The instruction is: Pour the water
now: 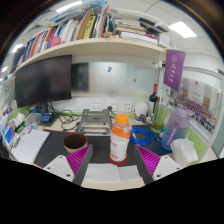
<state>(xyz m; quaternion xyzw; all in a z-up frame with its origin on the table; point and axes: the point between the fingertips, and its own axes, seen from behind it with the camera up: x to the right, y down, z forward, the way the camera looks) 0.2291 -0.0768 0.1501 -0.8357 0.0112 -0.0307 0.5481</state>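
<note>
Gripper view: bottle stands between spread fingers, grasp not yet made.

Gripper point(113, 158) is open; the pink pads point(78, 157) at lower centre flank the bottle point(119, 140) with a gap either side, and it rests on the desk point(112, 176) on its own. The bottle is whitish with an orange cap point(121, 119), just right of frame centre; its fill level can't be read, possibly part full. A dark cup point(74, 141) sits just to the bottle's left, near the left finger; it's likely the pour target, contents hidden. To do this step well: centre the bottle between the pads, close at mid-body below the cap, keep it upright, and avoid nudging the cup. The cap looks on, so it may need removing first. A monitor point(43, 80) is at left and a bookshelf point(85, 40) across the top.
</note>
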